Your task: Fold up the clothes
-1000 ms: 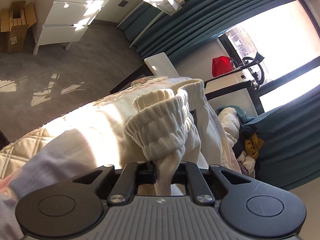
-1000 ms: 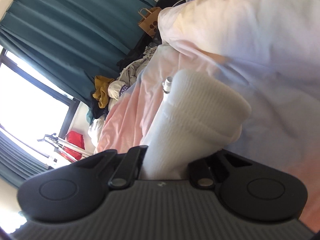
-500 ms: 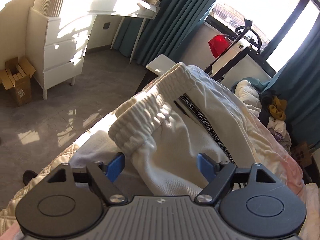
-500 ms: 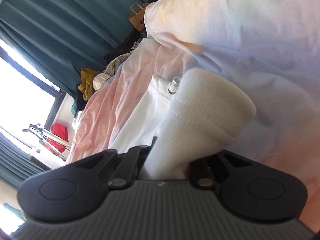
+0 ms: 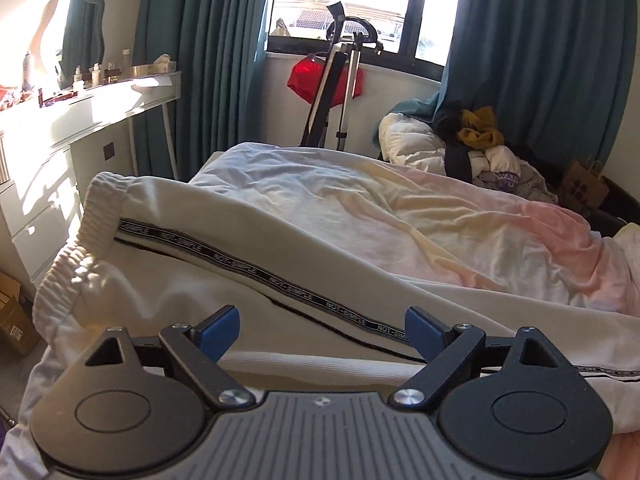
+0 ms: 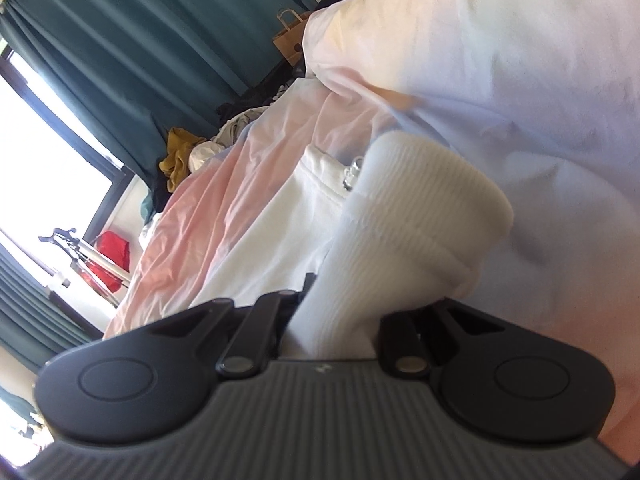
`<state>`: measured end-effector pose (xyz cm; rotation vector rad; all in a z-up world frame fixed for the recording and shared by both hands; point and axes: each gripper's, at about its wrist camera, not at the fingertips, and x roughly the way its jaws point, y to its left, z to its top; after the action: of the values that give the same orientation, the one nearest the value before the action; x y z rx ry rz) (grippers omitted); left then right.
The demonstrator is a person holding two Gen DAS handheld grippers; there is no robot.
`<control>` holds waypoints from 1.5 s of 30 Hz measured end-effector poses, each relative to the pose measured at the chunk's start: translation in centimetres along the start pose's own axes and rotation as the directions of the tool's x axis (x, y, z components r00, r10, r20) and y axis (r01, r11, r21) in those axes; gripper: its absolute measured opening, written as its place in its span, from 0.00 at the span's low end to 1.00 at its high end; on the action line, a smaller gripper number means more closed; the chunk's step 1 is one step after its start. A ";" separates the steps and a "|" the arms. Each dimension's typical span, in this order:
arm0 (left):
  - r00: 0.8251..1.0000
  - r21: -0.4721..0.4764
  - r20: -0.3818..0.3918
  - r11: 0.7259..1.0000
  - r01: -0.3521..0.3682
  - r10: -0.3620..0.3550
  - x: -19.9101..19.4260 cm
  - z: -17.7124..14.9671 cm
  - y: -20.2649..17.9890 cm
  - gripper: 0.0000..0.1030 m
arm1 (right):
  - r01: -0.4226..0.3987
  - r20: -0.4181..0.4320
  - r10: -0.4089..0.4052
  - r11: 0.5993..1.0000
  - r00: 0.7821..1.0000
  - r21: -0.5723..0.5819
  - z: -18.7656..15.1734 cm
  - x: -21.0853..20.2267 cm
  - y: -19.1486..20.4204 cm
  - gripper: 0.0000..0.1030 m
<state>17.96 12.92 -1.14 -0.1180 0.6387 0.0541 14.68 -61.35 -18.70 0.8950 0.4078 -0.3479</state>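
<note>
Sunlit bedroom from the left wrist view: teal curtains point(image 5: 208, 68) framing a window point(image 5: 344, 4), white dressing table point(image 5: 80, 108) with bottles along the left wall, red bag point(image 5: 308, 80) hanging on a stand under the sill, heap of clothes point(image 5: 476, 148) in the far right corner beside a brown paper bag point(image 5: 582, 188). Across the bed point(image 5: 460, 232), pink and pale yellow bedding, and on it white sweatpants point(image 5: 224, 264) lying lengthwise, elastic waistband at the left edge, black lettered stripe running diagonally toward the lower right. Left gripper point(image 5: 322, 330) just above the fabric, blue fingertips point(image 5: 218, 330) spread wide apart, nothing between them. From the right wrist view, tilted sideways: same teal curtains point(image 6: 132, 40) and bright window at left, mustard garment on the clothes heap point(image 6: 180, 156), paper bag point(image 6: 290, 38) at top, pale duvet point(image 6: 500, 80) filling the right side. Right gripper point(image 6: 332, 320) pressed together on the ribbed white cuff of the sweatpants point(image 6: 404, 232), cuff bulging out past the black linkages, fingertips themselves hidden behind the cloth; rest of the white garment lying along the pink sheet point(image 6: 208, 208) toward the window.
</note>
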 end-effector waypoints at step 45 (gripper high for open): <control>0.991 -0.123 -0.035 0.985 0.123 -0.128 5.7 0.6 5.7 0.88 | -0.099 -0.065 0.151 0.229 0.986 -0.968 -33.6 -5.7 31.2 0.14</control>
<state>22.44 18.71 -4.60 -0.2769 0.6694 -0.0319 17.35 -15.56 -13.65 -0.3790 0.4104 0.1012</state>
